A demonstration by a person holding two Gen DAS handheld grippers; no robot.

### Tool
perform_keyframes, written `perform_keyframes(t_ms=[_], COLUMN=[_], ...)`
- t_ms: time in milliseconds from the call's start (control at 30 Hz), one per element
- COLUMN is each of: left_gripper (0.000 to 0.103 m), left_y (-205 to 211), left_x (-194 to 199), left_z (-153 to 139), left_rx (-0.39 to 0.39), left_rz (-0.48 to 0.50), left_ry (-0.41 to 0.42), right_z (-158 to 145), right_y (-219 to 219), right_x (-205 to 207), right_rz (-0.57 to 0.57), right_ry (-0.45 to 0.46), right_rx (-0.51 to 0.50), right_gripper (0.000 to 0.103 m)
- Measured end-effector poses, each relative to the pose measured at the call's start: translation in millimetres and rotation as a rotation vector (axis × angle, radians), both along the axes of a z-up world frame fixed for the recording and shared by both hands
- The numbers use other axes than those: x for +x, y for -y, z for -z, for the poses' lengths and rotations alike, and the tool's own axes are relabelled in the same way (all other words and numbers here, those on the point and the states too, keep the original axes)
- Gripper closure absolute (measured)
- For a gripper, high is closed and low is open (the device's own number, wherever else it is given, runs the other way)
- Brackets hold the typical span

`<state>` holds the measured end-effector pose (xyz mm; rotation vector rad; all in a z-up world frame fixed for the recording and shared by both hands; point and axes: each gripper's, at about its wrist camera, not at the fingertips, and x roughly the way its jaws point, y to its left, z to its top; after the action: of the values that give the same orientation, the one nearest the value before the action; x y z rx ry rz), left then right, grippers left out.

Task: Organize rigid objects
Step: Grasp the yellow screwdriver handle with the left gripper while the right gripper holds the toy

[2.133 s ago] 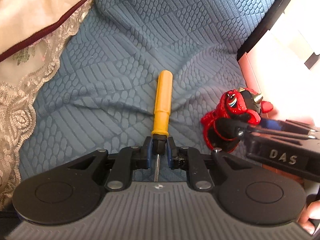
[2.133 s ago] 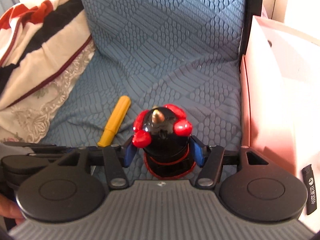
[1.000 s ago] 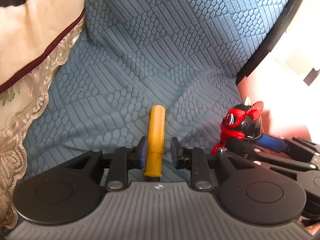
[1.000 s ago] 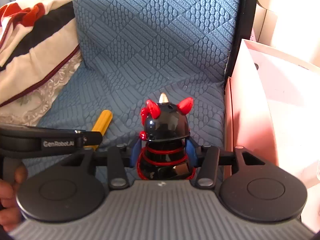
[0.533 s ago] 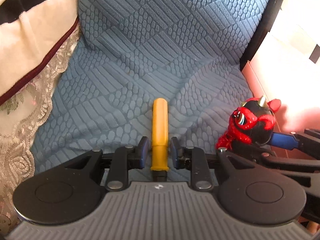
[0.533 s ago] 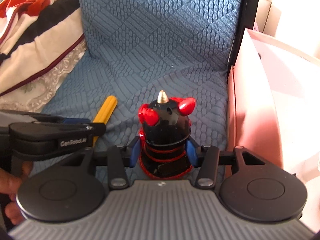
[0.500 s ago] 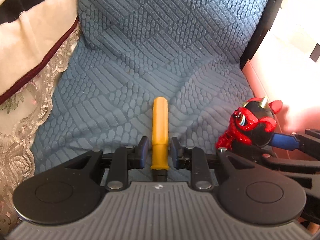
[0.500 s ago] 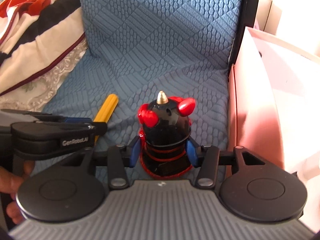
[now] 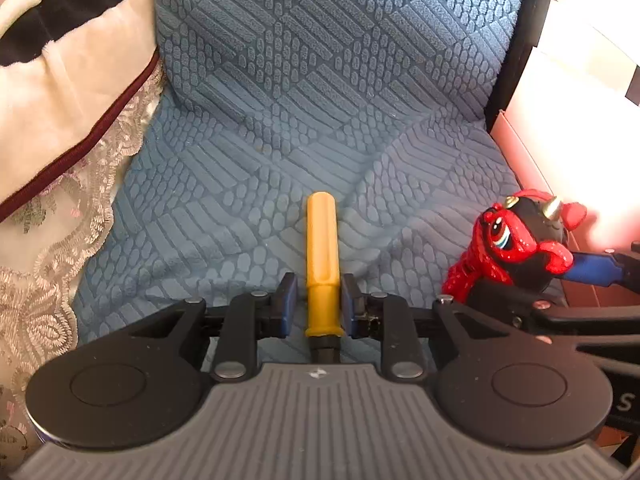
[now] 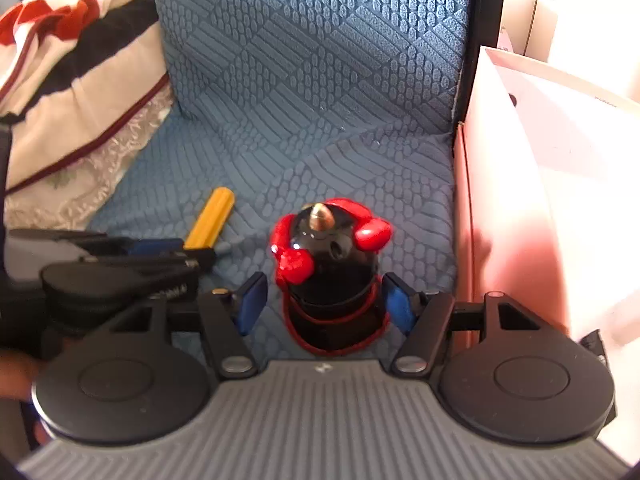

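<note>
No lettering reads clearly; only a lone "S" shows on your right gripper's side. Your left gripper (image 9: 319, 305) is clamped on the yellow screwdriver handle (image 9: 322, 256), which points away over the blue seat cushion (image 9: 280, 140). Your right gripper (image 10: 325, 304) stands spread, pads clear of the red-and-black horned figurine (image 10: 330, 276) standing between them, beside the pink box (image 10: 520, 200)

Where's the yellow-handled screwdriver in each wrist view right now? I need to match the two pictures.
Left wrist: yellow-handled screwdriver at centre, handle between the left claw fingers.
Right wrist: same screwdriver lower left, beside the red and black toy figure.
Shared landmark: the toy figure, far right in the left view.
</note>
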<state>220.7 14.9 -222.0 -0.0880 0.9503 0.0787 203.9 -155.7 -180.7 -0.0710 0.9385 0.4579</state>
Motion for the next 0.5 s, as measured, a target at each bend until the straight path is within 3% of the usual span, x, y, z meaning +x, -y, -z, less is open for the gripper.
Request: perform_keyframes(t_ms=[233,500], left_gripper=[0.082,0.082], left_y=[2,-4], left_x=[3,2], left_z=[0,-11], left_rx=[0.020,-0.039], left_rz=[0.011,-0.016], left_ry=[0.013,0.022], right_z=[7,1], right_y=[-7,-8], right_x=[4,-2], right_rz=[0.021,0.011], right_ry=[0.027,0.038], right_rx=[-0.024,-0.016], right_gripper=[0.038,0.044])
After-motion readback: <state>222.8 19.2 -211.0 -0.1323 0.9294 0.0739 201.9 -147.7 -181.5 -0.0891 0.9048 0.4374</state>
